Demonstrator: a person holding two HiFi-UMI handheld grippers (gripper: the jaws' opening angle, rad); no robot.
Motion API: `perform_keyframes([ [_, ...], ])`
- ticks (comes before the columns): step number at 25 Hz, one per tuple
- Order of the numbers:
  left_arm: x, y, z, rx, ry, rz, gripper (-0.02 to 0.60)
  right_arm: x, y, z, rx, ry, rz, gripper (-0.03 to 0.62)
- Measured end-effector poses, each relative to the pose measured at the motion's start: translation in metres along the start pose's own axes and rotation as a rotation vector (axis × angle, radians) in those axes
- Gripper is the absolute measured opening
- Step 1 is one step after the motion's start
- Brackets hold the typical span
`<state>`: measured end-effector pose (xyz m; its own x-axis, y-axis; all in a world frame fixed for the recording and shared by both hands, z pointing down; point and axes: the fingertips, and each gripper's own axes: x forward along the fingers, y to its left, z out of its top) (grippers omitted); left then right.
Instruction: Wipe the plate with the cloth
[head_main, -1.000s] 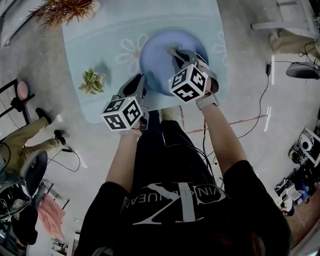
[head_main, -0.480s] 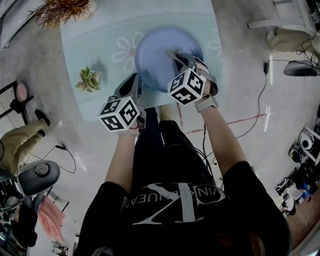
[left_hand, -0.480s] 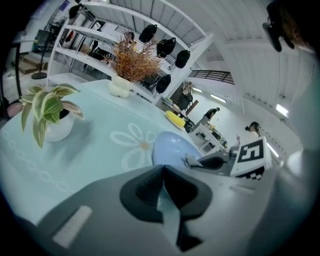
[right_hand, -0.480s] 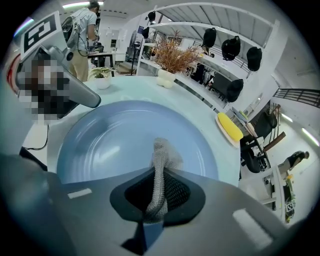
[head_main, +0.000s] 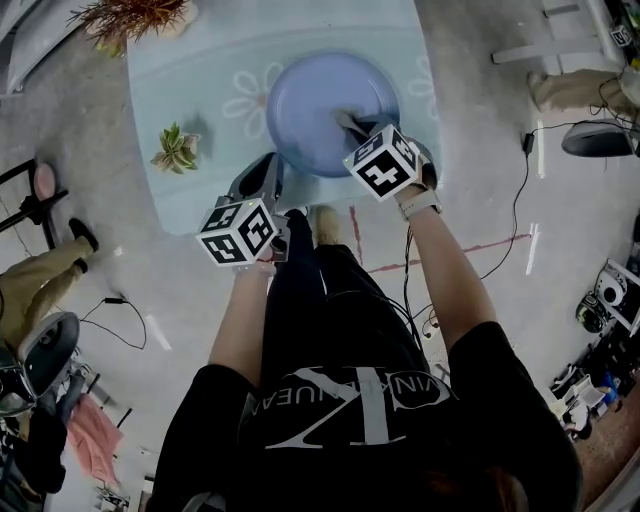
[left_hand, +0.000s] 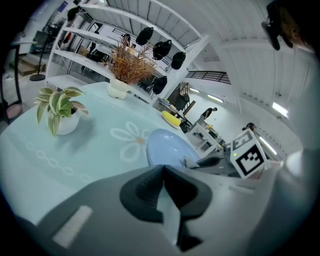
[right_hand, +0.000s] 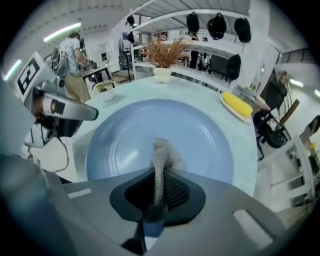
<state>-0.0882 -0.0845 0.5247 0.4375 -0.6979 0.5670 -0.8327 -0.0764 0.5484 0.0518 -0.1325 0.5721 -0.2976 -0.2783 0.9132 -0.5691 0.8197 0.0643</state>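
**Step in hand:** wiping, by judgement mid-stroke; the grey mesh cloth (right_hand: 161, 150) lies on the near half of the round pale blue plate (right_hand: 205, 145)

**Right gripper** (right_hand: 156, 176): jaws pinch the cloth's upper fold, and its free end is bunched on the plate's well

**Left gripper** (left_hand: 163, 172): jaws pressed together on nothing, held over the pale teal daisy-printed table (head_main: 200, 90) just beside the plate's near-left rim; contact with the rim cannot be told

**Next move, by judgement:** draw the cloth across the far half and round the rim under light downward pressure; nothing holds the plate, so it may slide, and the left gripper could steady its edge

**Containers:**
- plate: holds only the cloth end, no residue discernible
- small white pot (left_hand: 65, 124): variegated green plant, well left of the plate
- white pot (left_hand: 118, 88) at the far edge: dried rust-brown grasses

**Also:** yellow oblong object (right_hand: 237, 106) on the table beyond the plate, kind unclear
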Motion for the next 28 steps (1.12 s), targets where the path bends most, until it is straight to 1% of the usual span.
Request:
perform_keyframes([
  [1, -0.003, 0.0, -0.001, 0.001, -0.003, 0.002, 0.0, -0.003, 0.004, 0.0, 0.053, -0.015, 0.052, 0.034],
  [3, -0.01, -0.002, -0.001, 0.001, -0.014, 0.008, 0.0, -0.013, 0.011, 0.005, 0.163, -0.083, 0.137, 0.034],
  [4, -0.013, -0.003, -0.001, 0.001, -0.021, 0.012, 0.0, -0.019, 0.012, 0.007, 0.208, -0.122, 0.161, 0.034],
  [6, -0.019, -0.006, 0.001, 0.003, -0.039, 0.017, 0.0, -0.031, 0.013, 0.009, 0.262, -0.187, 0.173, 0.034],
  [11, -0.042, -0.019, 0.013, 0.025, -0.1, 0.028, 0.0, -0.066, 0.013, 0.008, 0.308, -0.31, 0.154, 0.034],
  [20, -0.083, -0.028, 0.052, 0.147, -0.242, 0.082, 0.0, -0.126, -0.001, 0.024, 0.311, -0.503, 0.066, 0.034],
  [24, -0.099, -0.04, 0.07, 0.186, -0.292, 0.084, 0.0, -0.152, -0.007, 0.031, 0.308, -0.573, 0.026, 0.034],
  [28, -0.116, -0.057, 0.087, 0.247, -0.345, 0.086, 0.0, -0.181, -0.011, 0.036, 0.304, -0.645, -0.013, 0.034],
])
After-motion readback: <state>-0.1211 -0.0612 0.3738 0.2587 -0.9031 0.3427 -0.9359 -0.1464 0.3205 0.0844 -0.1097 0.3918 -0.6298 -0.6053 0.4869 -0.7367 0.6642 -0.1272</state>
